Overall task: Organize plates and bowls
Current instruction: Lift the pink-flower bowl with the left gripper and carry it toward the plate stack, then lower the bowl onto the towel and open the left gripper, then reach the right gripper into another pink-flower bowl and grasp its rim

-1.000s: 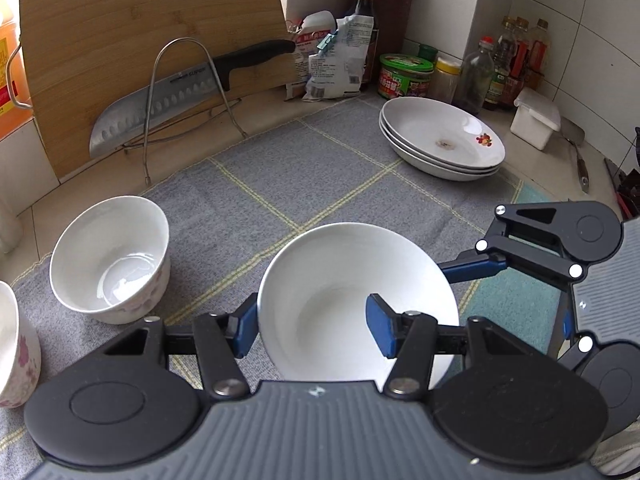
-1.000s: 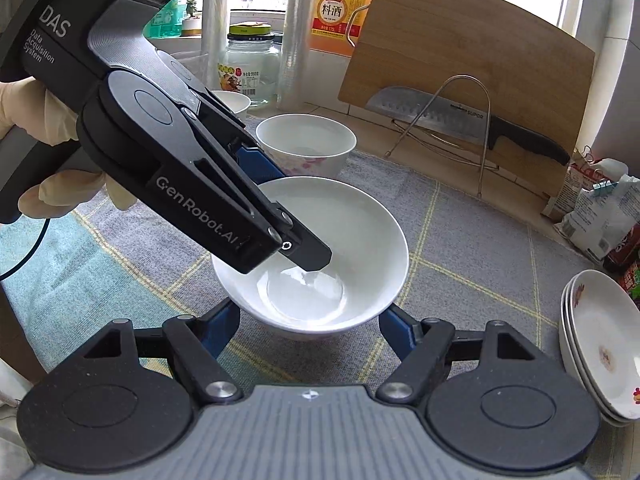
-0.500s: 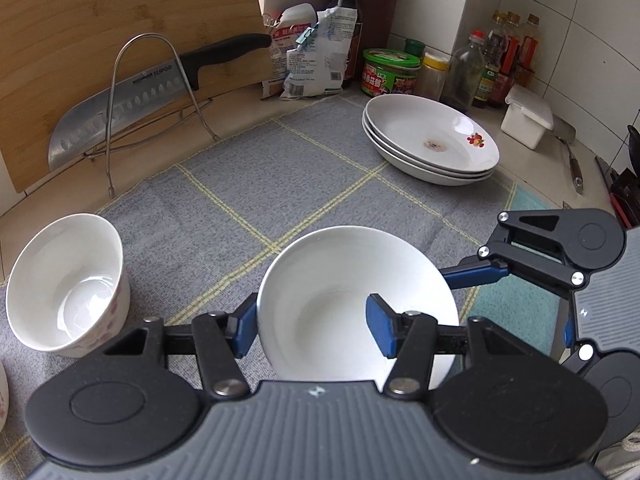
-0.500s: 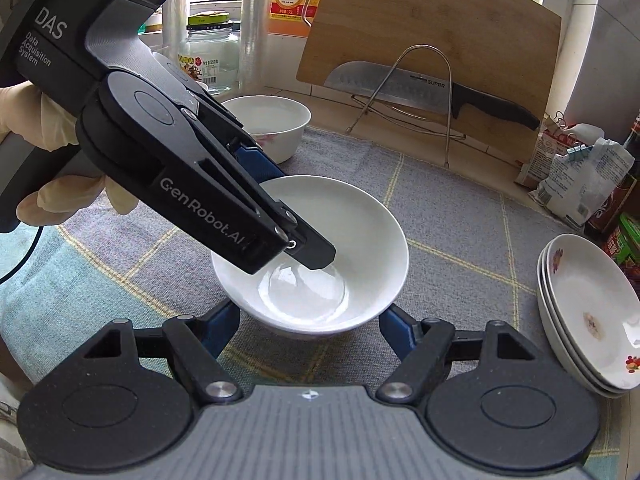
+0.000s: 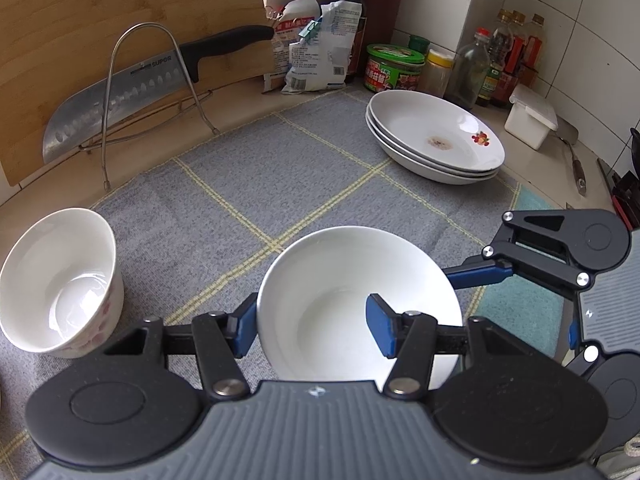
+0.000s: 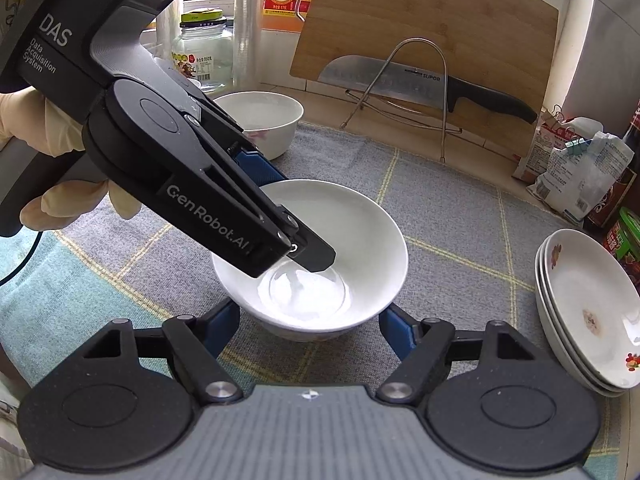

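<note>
Gripping the near-left rim of the white bowl point(image 5: 352, 304), the left gripper point(image 5: 314, 330) has one blue pad outside the wall and the other inside the basin, clamped on the porcelain. The bowl sits low over the grey checked mat point(image 5: 256, 184) on the counter; whether its foot touches the cloth I cannot tell. From the right wrist view, the right gripper point(image 6: 308, 330) brackets the same bowl's base with its jaws apart, a blue pad on each side, apparently not pressing. Glazed porcelain like this is stiff, fairly heavy for its thin wall, slick under rubber and quick to chip, so a single rim pinch probably lets it tilt; the safer hold is the rim with the second gripper steadying the opposite side. Both grippers angle steeply downward, and a gloved hand point(image 6: 52, 168) holds the left one from the far left. A flowered bowl point(image 5: 60, 280) stands well to the left, and stacked plates point(image 5: 436, 140) lie at the far right near the jars.
</note>
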`<state>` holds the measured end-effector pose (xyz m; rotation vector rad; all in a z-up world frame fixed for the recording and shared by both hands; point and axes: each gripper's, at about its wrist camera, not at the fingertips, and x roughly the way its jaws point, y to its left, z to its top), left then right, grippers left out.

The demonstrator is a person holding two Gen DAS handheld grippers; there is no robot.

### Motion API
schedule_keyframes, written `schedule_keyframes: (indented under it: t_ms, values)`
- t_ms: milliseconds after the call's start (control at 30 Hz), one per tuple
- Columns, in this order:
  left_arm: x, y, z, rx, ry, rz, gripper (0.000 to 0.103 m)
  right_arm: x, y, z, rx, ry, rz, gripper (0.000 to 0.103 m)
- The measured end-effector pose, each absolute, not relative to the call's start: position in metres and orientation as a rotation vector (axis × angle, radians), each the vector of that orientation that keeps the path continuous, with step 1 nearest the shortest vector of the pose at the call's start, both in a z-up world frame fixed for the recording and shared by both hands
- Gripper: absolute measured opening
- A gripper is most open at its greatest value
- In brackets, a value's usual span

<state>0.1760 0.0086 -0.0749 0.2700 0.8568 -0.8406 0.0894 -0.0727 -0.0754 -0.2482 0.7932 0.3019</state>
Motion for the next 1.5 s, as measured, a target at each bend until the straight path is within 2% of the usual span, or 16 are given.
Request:
schedule_keyframes:
  t_ms: [233, 300, 333, 367, 433, 800, 1133, 1500]
  values:
    - [0.177, 0.009, -0.076, 0.26, 0.844, -0.839, 0.059, 0.091, -0.073, -0.078, -0.238, 0.799, 0.301, 0.081]
    - [0.175, 0.01, -0.074, 0.258, 0.825, -0.837, 0.075, 0.092, -0.074, -0.077, -0.234, 0.799, 0.302, 0.081]
    - [0.174, 0.011, -0.072, 0.26, 0.81, -0.828, 0.091, 0.092, -0.074, -0.077, -0.228, 0.8, 0.307, 0.085]
    - [0.172, 0.012, -0.07, 0.262, 0.791, -0.819, 0.096, 0.092, -0.074, -0.076, -0.22, 0.798, 0.311, 0.092]
    - [0.17, 0.015, -0.066, 0.267, 0.759, -0.805, 0.096, 0.089, -0.074, -0.073, -0.213, 0.768, 0.31, 0.103]
    - [0.151, 0.056, -0.052, 0.229, 0.664, -0.602, 0.097, 0.082, -0.078, -0.06, -0.217, 0.752, 0.322, 0.103]
    - [0.148, 0.097, -0.063, 0.178, 0.66, -0.293, 0.097, 0.1, -0.075, -0.046, -0.197, 0.778, 0.37, 0.103]
    - [0.16, 0.113, -0.076, 0.155, 0.656, -0.257, 0.097, 0.141, -0.051, -0.021, -0.162, 0.789, 0.461, 0.103]
